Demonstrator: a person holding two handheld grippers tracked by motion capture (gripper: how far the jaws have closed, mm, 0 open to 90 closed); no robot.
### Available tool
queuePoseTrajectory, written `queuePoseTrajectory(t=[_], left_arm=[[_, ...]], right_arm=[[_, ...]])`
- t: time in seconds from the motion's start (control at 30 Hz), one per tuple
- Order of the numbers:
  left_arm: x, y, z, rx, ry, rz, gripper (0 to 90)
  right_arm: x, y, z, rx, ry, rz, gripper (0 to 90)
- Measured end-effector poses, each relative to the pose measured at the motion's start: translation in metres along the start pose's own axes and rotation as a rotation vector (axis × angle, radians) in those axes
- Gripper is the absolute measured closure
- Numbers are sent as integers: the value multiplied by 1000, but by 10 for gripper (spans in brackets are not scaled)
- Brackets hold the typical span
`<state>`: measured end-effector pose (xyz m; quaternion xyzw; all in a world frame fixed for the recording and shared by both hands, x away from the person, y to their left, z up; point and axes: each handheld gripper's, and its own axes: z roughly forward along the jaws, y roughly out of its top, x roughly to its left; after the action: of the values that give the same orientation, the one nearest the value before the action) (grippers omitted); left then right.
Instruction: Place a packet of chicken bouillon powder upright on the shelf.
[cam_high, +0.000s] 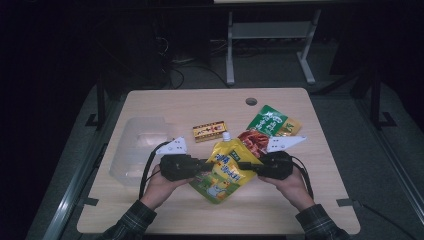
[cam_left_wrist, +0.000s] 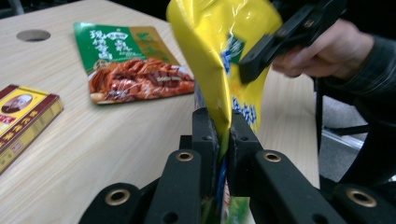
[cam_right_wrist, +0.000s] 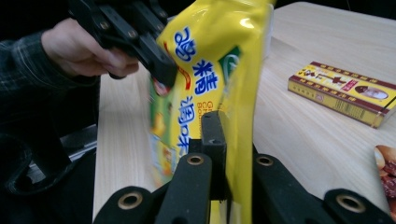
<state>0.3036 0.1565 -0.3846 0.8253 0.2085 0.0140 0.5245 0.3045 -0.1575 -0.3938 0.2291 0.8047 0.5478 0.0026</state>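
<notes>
1. At nine o'clock on the table (cam_high: 165, 102) sits a clear plastic container (cam_high: 136, 147), empty as far as the high view shows and well apart from the snacks.
2. The left gripper (cam_high: 202, 164) has its jaws clamped on the left edge of the yellow spouted pouch (cam_high: 226, 170); in its own view the pouch (cam_left_wrist: 219, 56) runs between the pads.
3. The pouch hangs at the table's centre, lifted off the wood, its white spout toward twelve o'clock. Beyond it at twelve lies a small yellow-and-red box (cam_high: 209, 131).
4. The right gripper (cam_high: 246, 166) pinches the pouch's opposite edge; its view shows the film (cam_right_wrist: 219, 70) caught between closed jaws.
5. At one o'clock lie a red-printed meat packet (cam_high: 254, 141) and a green packet (cam_high: 272, 122).
6. To carry the pouch well, I judge both hands should move together at one height, keeping the film neither stretched nor slack, since a thin edge could slip from either grip.
</notes>
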Motion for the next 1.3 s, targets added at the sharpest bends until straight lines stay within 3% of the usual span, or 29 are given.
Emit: queuePoseTrajectory(t=[0.17,0.47,0.83,1.07,1.3], left_arm=[[0,-1,3,21,20,-7,717],[-8,-1,-3,62,122,5,331],[-23,-19,-21,76,176,3,248],[-26,-29,-32,70,195,-17,233],[-26,-38,-34,102,209,-22,202]], right_arm=[[1,2,-5,-19,17,-3,900],[3,5,-11,-42,36,-2,900],[6,16,-11,-65,75,14,900],[8,27,-9,-78,86,-5,900],[8,32,-7,-78,100,-16,900]])
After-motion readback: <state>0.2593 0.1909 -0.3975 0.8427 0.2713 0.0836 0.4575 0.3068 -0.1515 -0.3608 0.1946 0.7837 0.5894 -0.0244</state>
